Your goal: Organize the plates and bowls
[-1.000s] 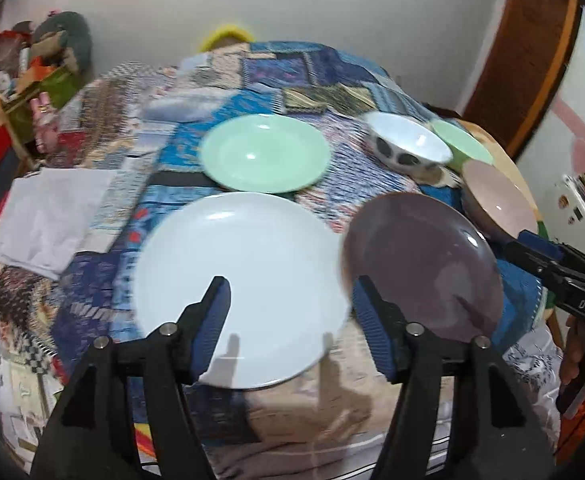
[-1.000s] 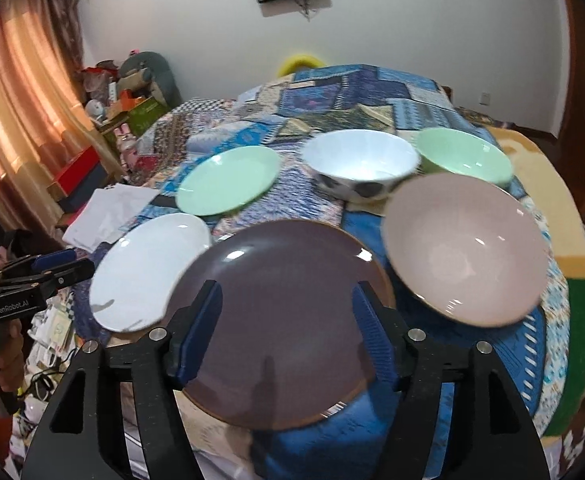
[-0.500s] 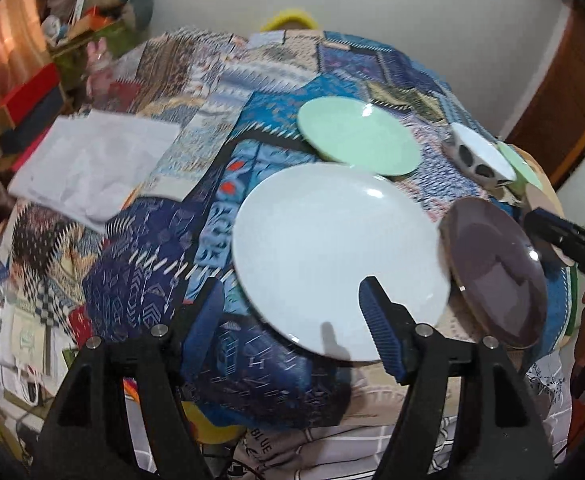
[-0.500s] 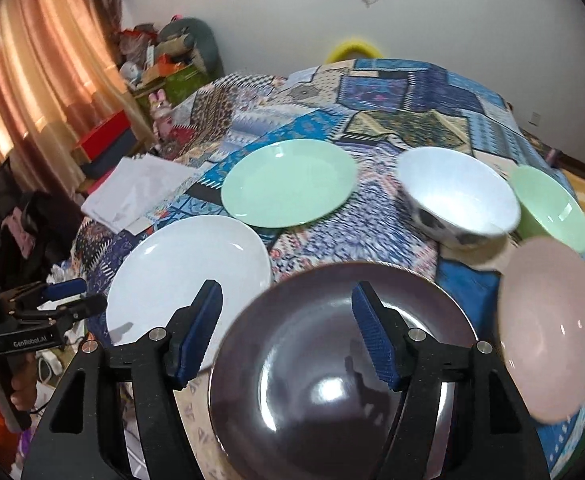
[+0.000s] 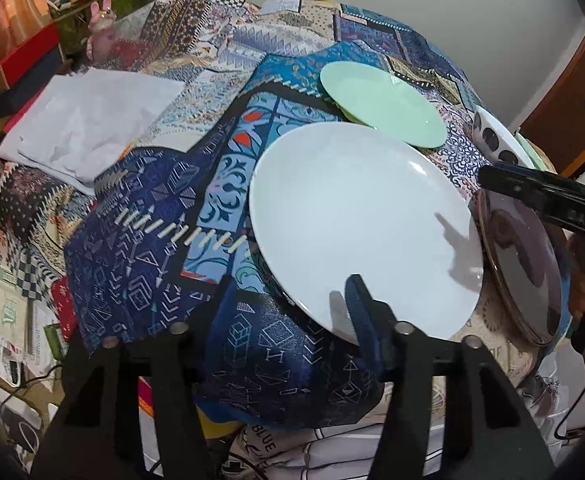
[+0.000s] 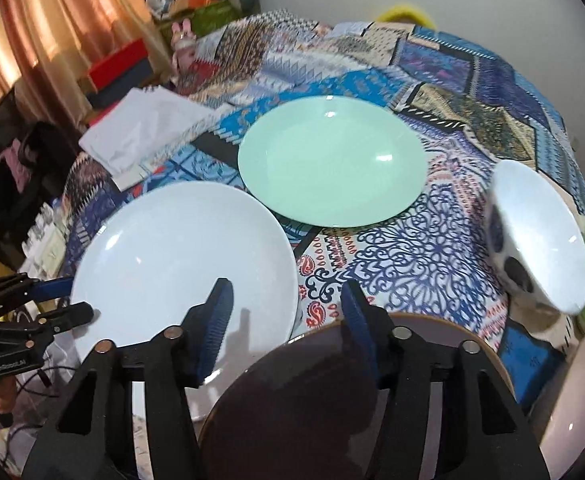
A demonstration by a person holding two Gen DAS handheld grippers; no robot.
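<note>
Both tongs tilt steeply down, jaws closing. The left tongs (image 5: 288, 312) straddle the white plate's (image 5: 364, 224) near rim; the right tongs (image 6: 286, 316) straddle the dark plate's (image 6: 312, 408) rim, neither pressing yet, on the patchwork bed (image 6: 432, 92).

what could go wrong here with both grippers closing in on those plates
1. The white plate overhangs the near edge of the patterned cloth. The left gripper is closing with only one finger over the rim, so a nudge might tip the plate off.
2. The dark plate lies close beside the white one; the right gripper, also closing, straddles both rims and could knock them together.
3. The spotted bowl sits near the dark plate and might get bumped.
</note>
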